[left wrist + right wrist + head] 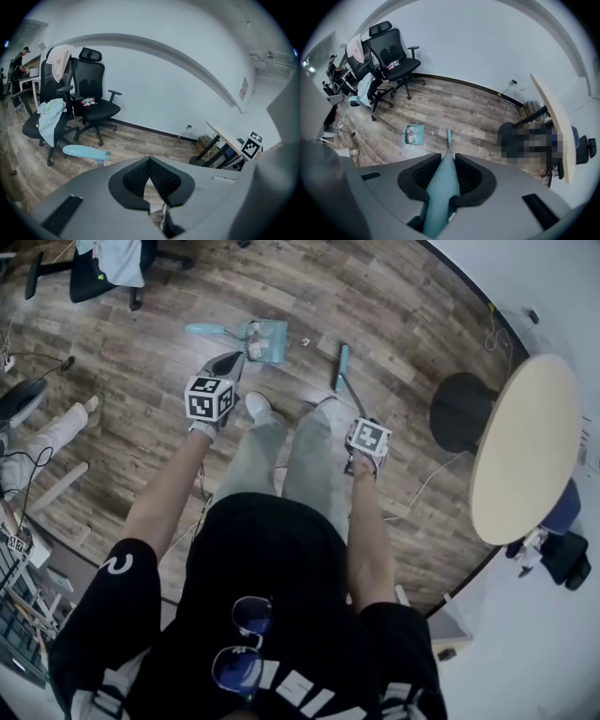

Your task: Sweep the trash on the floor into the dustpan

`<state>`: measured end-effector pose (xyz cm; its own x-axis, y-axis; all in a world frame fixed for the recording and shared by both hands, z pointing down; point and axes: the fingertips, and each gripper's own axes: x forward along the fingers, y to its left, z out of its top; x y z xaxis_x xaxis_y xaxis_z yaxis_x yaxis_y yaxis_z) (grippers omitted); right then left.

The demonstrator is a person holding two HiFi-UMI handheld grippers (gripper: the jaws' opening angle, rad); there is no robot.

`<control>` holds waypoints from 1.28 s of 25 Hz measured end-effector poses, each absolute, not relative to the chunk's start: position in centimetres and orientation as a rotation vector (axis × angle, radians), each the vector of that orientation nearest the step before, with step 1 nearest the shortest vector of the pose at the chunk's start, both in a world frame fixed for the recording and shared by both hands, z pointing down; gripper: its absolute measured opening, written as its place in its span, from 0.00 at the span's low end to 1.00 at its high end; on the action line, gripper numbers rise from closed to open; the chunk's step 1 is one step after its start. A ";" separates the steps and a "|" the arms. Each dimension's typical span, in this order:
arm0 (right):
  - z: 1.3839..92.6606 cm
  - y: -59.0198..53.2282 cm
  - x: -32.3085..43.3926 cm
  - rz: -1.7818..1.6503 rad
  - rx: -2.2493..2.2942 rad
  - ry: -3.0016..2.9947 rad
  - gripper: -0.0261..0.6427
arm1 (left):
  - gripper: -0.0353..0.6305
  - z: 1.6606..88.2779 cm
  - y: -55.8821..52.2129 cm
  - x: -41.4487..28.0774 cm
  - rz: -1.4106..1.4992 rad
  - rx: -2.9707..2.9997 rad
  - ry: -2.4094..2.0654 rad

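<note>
Right gripper view: right gripper (447, 159) clamped on teal broom (443, 187) handle, brush end down on floor near dustpan (413, 134), small scrap (432, 133) between. Left gripper (150, 161) closed together, empty. Likely light, stiff plastic; best held high on handle, swept gently.

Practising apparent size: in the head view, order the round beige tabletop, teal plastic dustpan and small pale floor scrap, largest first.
1. round beige tabletop
2. teal plastic dustpan
3. small pale floor scrap, plainly smallest
</note>
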<state>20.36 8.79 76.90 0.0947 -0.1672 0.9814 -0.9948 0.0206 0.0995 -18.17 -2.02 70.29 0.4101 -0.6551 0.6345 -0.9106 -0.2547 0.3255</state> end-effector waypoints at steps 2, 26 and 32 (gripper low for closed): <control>77.2 9.3 21.5 0.990 1.357 -1.196 0.17 | 0.05 70.2 -1.9 -18.5 0.494 2.006 -1.331; 76.2 8.2 3.0 1.048 1.080 -1.624 0.17 | 0.05 68.2 -0.8 -25.2 0.468 1.967 -1.431; 72.4 5.7 6.9 1.018 1.178 -1.619 0.17 | 0.05 64.2 -2.1 -23.1 0.427 2.024 -1.427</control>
